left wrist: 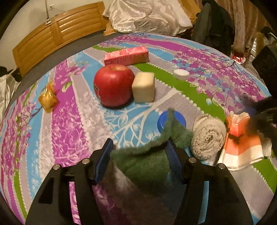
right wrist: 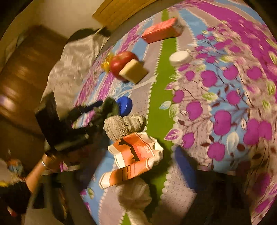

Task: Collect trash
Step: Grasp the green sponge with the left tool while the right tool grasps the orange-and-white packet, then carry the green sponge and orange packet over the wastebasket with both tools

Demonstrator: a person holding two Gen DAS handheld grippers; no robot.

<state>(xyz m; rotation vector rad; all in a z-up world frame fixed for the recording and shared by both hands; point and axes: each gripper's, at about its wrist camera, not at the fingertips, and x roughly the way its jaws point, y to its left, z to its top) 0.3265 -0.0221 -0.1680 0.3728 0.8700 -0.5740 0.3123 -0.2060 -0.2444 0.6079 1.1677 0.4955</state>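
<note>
Dim, warm yellowish indoor light; strong fisheye bending at edges; heavy motion blur in right-wrist view.

Left gripper (left wrist: 139, 147): black body, blue ribbed pads, silver screws. Wrist w/ thin bangle (right wrist: 43, 163).

Apple (left wrist: 113, 84) touching block (left wrist: 143, 86), carton (left wrist: 126, 55) behind them

A wooden headboard (left wrist: 57, 32) is seen against a pale wall (left wrist: 22, 19); the bed is covered by a floral sheet (left wrist: 72, 131); silvery pillows (left wrist: 145, 15) are heaped beyond; warm, dim light is cast.
</note>
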